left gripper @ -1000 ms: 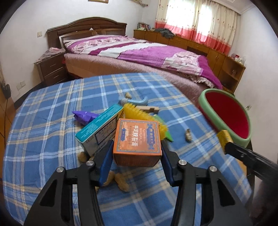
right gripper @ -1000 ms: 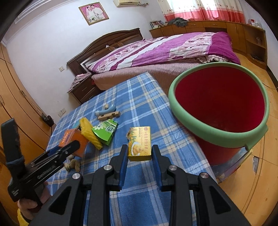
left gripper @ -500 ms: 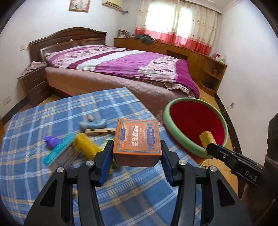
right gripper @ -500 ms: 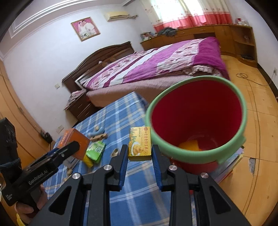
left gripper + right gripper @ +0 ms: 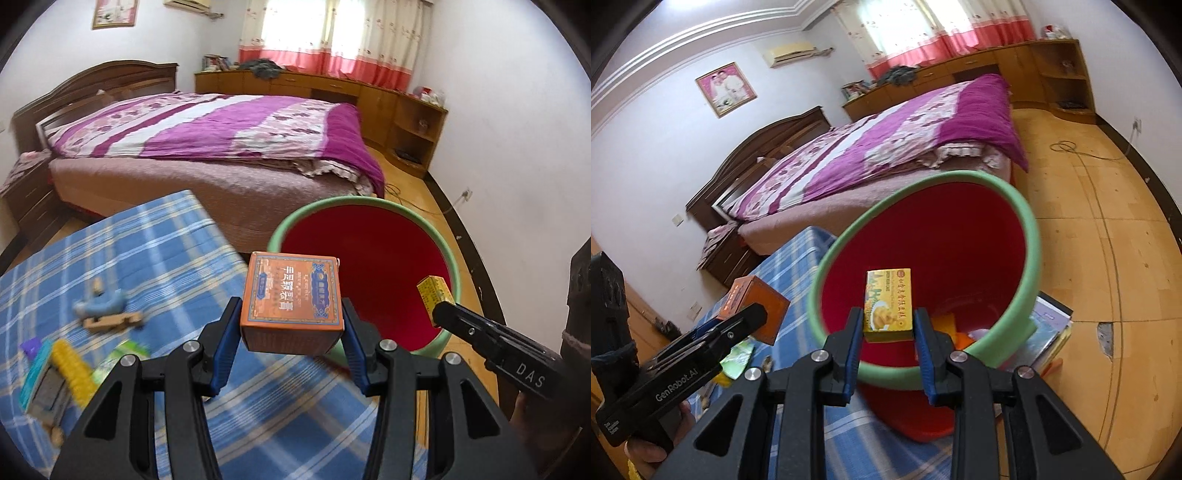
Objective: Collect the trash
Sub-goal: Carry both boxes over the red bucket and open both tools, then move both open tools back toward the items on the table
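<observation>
The right gripper (image 5: 888,323) pinches a small yellow box (image 5: 888,304) between its blue pads, and in its own view the box sits in front of the open mouth of the red bin (image 5: 960,258), with the green rim (image 5: 1030,258) curving around beyond it. The left gripper (image 5: 291,332) clamps a larger orange box (image 5: 291,295) by its two side faces; the bin lies ahead of it and slightly to its right, and the box appears to hang at the near rim rather than over the opening.

Recommended procedure for the drop:

1. Carry each box past the near rim until it hangs fully over the red interior (a box let go over the rim is likely to tip back onto the desk (image 5: 147,258)).
2. Keep the two grippers apart; they approach the same opening from neighbouring sides and could collide.
3. Spread the jaws only when the box is clear of the rim. The right one looks closer to that condition.
4. The orange box is wide; expect it to need a fuller spread before it falls free.

Other litter lies on the desk to the left of the left gripper, blurred here.
</observation>
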Demonstrator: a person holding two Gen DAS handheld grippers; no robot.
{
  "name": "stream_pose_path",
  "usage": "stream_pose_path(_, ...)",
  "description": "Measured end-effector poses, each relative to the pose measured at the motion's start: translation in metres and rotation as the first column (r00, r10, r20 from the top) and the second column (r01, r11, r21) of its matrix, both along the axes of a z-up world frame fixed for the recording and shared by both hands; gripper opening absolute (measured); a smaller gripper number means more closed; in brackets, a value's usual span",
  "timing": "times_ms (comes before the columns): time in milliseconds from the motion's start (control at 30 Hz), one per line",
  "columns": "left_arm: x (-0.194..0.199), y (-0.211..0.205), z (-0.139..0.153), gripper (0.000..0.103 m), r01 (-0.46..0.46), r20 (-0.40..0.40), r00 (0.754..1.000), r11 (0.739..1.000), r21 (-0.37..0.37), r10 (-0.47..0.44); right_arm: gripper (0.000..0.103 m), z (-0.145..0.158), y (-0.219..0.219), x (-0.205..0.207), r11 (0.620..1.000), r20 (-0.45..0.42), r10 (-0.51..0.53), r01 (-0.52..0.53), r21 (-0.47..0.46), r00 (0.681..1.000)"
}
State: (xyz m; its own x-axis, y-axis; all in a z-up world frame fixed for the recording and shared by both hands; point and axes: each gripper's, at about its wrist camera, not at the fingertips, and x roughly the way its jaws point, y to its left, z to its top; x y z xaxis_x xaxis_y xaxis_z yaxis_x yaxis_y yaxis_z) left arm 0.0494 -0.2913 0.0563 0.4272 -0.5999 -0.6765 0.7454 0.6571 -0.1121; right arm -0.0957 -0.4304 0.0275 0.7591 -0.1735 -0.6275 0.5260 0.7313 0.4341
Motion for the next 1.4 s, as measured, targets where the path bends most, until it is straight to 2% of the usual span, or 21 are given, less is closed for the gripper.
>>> stream_pose_path(433, 0.004, -0.049, -0.022, 0.053, 0.079, -0.015, 0.997, 0.995, 0.062, -0.078, 0.032, -0.017, -0.03, -0.003, 0.998, -0.012, -0.061, 0.062, 0.033, 0.998)
stream_pose_path(533, 0.003, -0.052, -0.024, 0.063, 0.069, 0.01, 0.998, 0.995, 0.069, -0.07, 0.034, -0.02, -0.034, -0.003, 0.997, -0.014, -0.068, 0.068, 0.043, 0.998)
stream_pose_path(633, 0.002, -0.051, -0.023, 0.064, 0.062, 0.024, 0.998, 0.996, 0.061, -0.064, 0.038, -0.021, -0.035, -0.004, 0.996, -0.011, -0.072, 0.072, 0.049, 0.997)
stream_pose_path(967, 0.001, -0.033, -0.019, 0.064, 0.033, -0.008, 0.999, 0.999, 0.039, -0.033, 0.043, -0.016, -0.028, -0.007, 0.997, 0.0, -0.068, 0.068, 0.046, 0.998)
stream_pose_path(1400, -0.001, 0.022, -0.01, 0.064, -0.064, -0.033, 0.997, 0.998, 0.017, 0.064, 0.054, -0.002, 0.0, -0.005, 0.999, 0.012, -0.019, 0.019, 0.034, 1.0)
